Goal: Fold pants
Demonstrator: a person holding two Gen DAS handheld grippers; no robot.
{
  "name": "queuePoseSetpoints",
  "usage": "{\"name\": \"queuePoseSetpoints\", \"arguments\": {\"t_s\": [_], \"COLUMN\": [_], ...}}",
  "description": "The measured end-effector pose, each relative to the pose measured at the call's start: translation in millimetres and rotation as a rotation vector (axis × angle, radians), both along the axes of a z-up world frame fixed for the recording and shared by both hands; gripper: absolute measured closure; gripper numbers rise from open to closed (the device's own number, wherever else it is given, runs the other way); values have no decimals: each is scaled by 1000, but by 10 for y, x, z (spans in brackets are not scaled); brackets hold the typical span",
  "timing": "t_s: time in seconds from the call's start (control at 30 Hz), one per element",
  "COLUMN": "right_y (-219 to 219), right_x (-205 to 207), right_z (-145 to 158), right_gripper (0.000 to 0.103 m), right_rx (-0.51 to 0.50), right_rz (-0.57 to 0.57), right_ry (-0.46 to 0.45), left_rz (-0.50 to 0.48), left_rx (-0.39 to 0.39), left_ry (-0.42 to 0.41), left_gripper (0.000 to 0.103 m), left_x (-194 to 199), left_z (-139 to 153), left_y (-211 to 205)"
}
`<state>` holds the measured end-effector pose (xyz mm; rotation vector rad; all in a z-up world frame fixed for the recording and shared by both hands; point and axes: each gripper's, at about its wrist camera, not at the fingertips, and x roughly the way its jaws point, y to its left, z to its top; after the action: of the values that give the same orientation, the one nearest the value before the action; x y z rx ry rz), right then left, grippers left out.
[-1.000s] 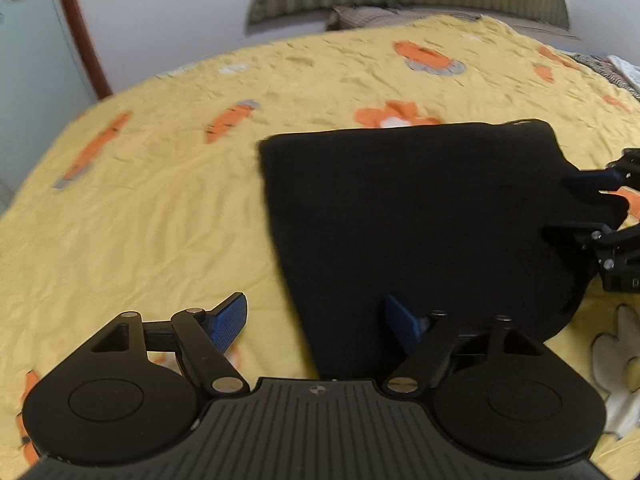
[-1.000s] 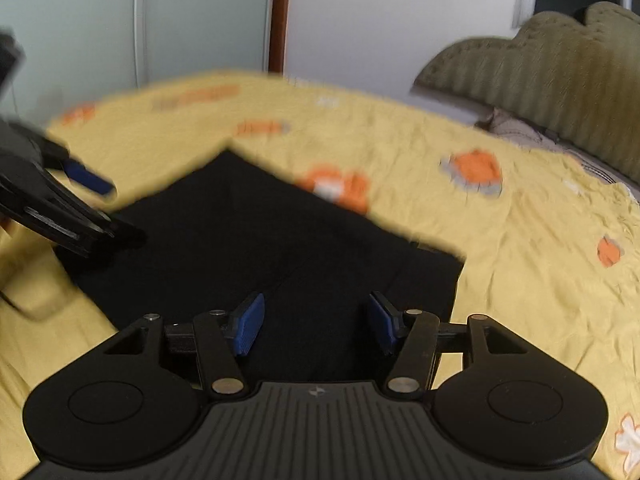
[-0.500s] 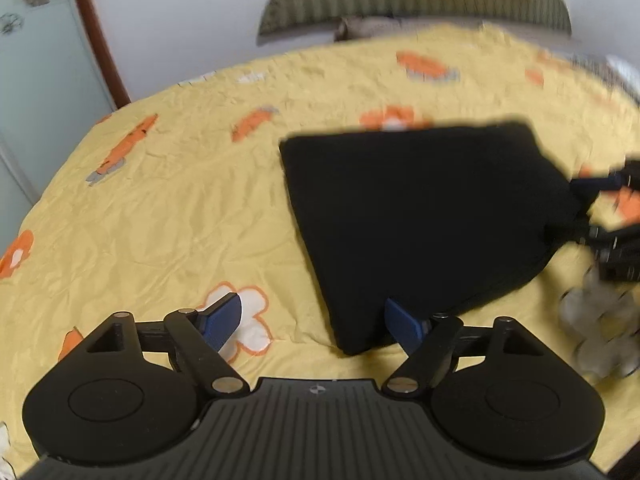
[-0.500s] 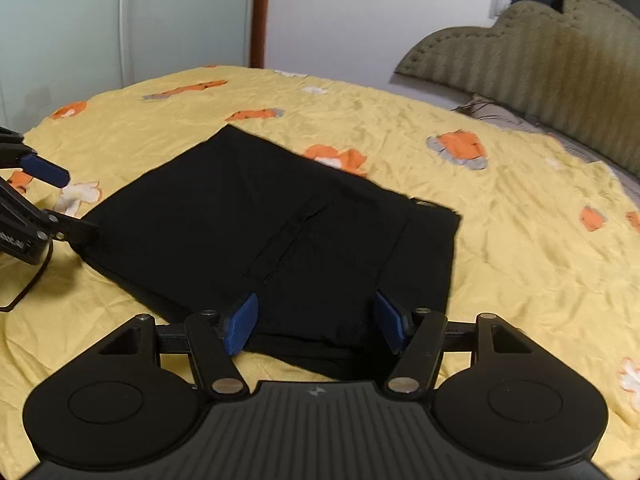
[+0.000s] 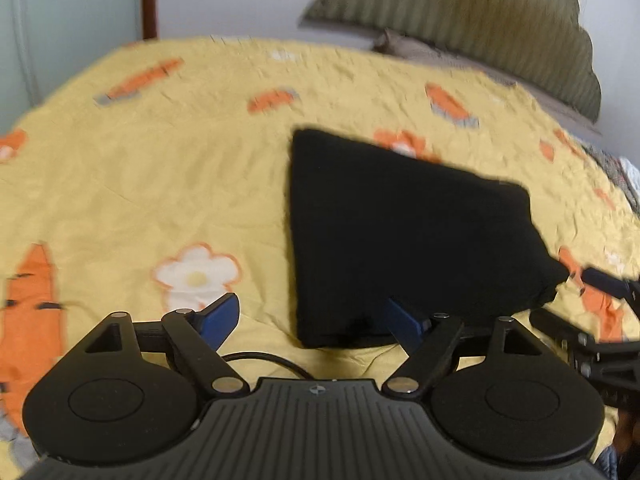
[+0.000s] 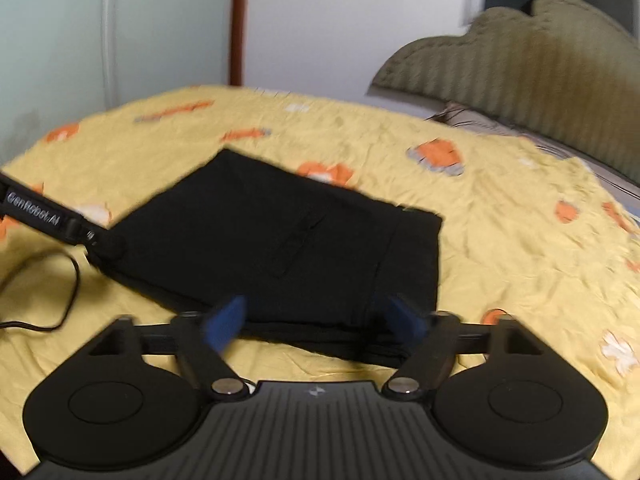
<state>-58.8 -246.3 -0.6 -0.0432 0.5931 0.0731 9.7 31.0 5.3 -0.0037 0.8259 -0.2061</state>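
Observation:
The black pants lie folded into a flat, compact shape on the yellow bedspread. My left gripper hovers open over their near left corner, and neither pad touches the cloth. In the right wrist view the pants show a seam and a folded band on the right. My right gripper hangs over their near edge with its jaws opening and nothing pressed between the pads. It also shows at the right edge of the left wrist view as the right gripper, just off the pants' right corner. A left finger reaches the pants' left corner.
The bedspread carries orange carrot and white flower prints. An olive ribbed headboard and a pillow stand at the far end. A pale wardrobe door and a brown post are at the left. A black cable trails on the bed.
Both grippers have drawn back and up from the pants, and both views have rolled. The right jaws have spread wider. The pants lie still on the bed.

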Motion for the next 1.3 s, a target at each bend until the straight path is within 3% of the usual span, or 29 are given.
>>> {"name": "queuePoseSetpoints", "arguments": {"t_s": [0.07, 0.17, 0.27, 0.47, 0.57, 1.0, 1.3], "right_y": [50, 142, 223, 329, 310, 489, 481], "right_x": [-100, -158, -139, -164, -209, -367, -280], "right_z": [50, 100, 111, -1, -75, -268, -312], "right_gripper": [0, 0, 0, 0, 0, 0, 0], "right_rx": [41, 112, 141, 57, 68, 41, -5], "right_rz": [-32, -108, -178, -185, -198, -165, -164], "right_ry": [-13, 22, 73, 115, 130, 134, 72], "left_rz": [7, 6, 3, 39, 74, 108, 110], "left_rx": [11, 42, 89, 78, 75, 139, 159], "left_ry": [-46, -104, -80, -51, -28, -70, -65], "left_gripper": [13, 7, 7, 7, 7, 7, 7], "left_x": [-126, -239, -234, -304, -328, -493, -484], "left_z": [104, 146, 78, -132, -228, -394, -502], "left_y": [-11, -114, -257, -335, -318, -288, -332]}}
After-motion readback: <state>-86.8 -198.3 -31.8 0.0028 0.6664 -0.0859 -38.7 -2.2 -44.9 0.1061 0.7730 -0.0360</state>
